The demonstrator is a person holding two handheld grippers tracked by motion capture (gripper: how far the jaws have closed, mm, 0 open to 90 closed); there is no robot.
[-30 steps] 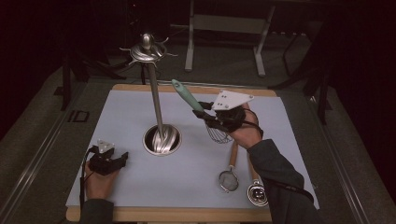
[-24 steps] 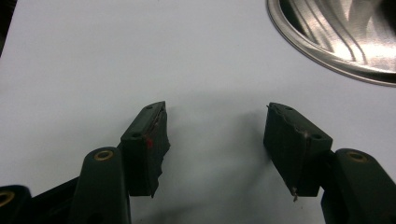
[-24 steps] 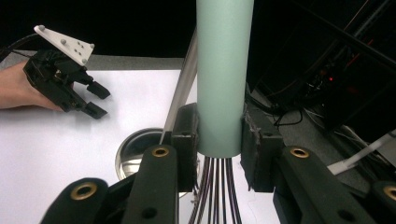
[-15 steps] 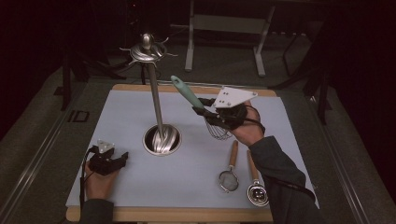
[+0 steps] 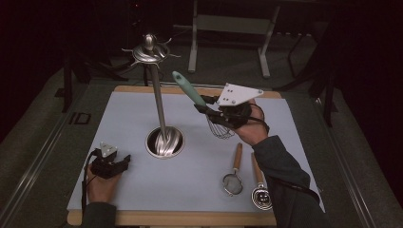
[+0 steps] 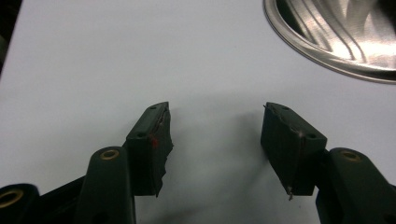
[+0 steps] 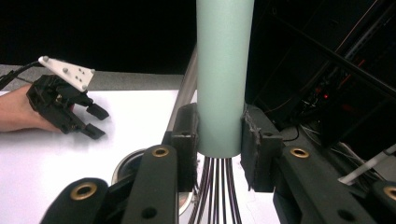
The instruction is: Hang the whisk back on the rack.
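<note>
A whisk with a pale teal handle (image 5: 187, 88) hangs tilted in the air, its wire head (image 5: 219, 128) low and its handle tip pointing up toward the stand. My right gripper (image 5: 209, 110) is shut on that handle (image 7: 224, 74), just above the wires. A steel utensil stand rises from a round base (image 5: 164, 141) to a ring of hooks (image 5: 150, 52), left of the whisk. My left gripper (image 5: 124, 161) rests open on the mat at front left, jaws wide apart with nothing between them (image 6: 215, 126), and the stand's base (image 6: 336, 42) lies just beyond it.
A small strainer (image 5: 233, 183) and a second wooden-handled utensil (image 5: 260, 194) lie on the white mat (image 5: 123, 114) at front right, below my right forearm. Dark floor and metal frames surround the table.
My right gripper has lifted the whisk a little, and the handle tip now sits higher and nearer the stand's pole. The left gripper has stayed still.
</note>
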